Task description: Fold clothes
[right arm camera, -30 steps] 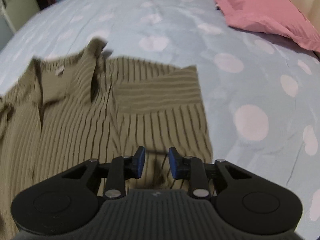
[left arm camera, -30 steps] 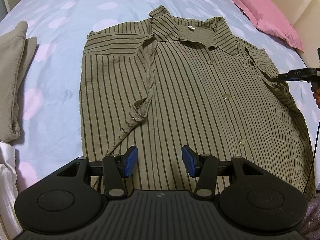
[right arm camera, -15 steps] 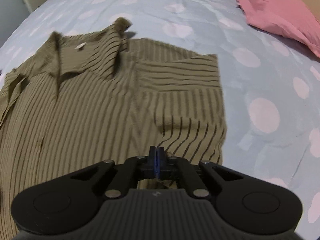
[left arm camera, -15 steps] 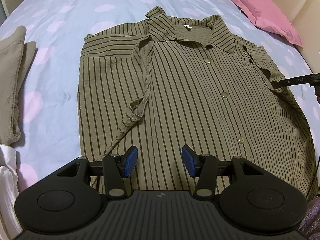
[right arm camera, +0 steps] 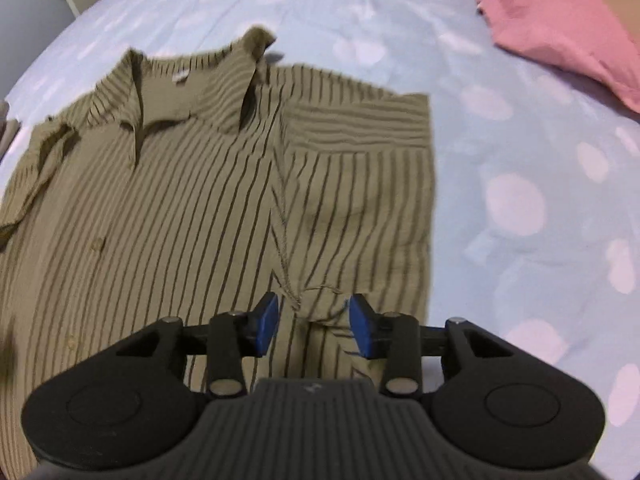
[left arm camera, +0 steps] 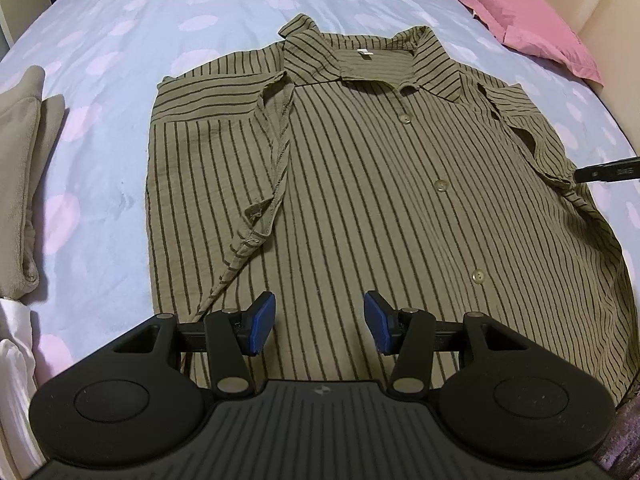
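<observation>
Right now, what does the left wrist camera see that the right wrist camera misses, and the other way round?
Only the left wrist view shows the folded beige cloth beside the shirt, some white fabric, and the shirt's lower buttons clearly. Only the right wrist view shows the right gripper head-on, open over the right sleeve. Both show the striped shirt lying flat, the pink pillow and the dotted bedsheet. The left gripper is open too.
</observation>
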Demonstrator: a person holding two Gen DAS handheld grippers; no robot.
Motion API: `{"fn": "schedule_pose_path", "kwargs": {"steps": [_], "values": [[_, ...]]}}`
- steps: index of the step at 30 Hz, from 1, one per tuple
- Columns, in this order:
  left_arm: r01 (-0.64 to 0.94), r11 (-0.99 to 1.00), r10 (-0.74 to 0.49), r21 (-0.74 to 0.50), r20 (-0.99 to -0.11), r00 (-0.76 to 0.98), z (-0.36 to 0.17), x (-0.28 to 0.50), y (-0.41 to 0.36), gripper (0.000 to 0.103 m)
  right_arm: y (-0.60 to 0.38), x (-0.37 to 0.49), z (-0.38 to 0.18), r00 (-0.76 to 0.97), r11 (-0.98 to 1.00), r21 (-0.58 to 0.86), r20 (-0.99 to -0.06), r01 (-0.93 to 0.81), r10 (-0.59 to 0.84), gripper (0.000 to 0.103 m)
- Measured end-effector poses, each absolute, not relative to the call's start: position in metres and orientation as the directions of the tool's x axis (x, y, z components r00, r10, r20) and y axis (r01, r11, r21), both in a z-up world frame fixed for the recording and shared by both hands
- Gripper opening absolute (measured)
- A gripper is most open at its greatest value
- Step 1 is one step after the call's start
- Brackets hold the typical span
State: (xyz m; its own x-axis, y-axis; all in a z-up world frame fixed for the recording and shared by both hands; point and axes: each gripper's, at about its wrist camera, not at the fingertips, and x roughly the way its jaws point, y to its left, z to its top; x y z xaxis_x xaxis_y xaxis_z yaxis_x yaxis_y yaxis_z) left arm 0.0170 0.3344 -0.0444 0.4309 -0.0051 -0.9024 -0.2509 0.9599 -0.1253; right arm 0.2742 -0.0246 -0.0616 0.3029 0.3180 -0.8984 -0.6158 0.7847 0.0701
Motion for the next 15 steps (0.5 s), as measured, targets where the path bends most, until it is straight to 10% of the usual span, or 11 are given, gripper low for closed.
{"fn": "schedule_pose_path", "kwargs": {"steps": [15], "values": [[-0.166, 0.976, -0.034, -0.143, -0.849, 0.527, -0.018, 0.009, 0.29, 0.047, -0.107, 0.159, -0.014, 0.357, 0.774, 0.001, -0.887, -0.633, 0.294, 0.041]]}}
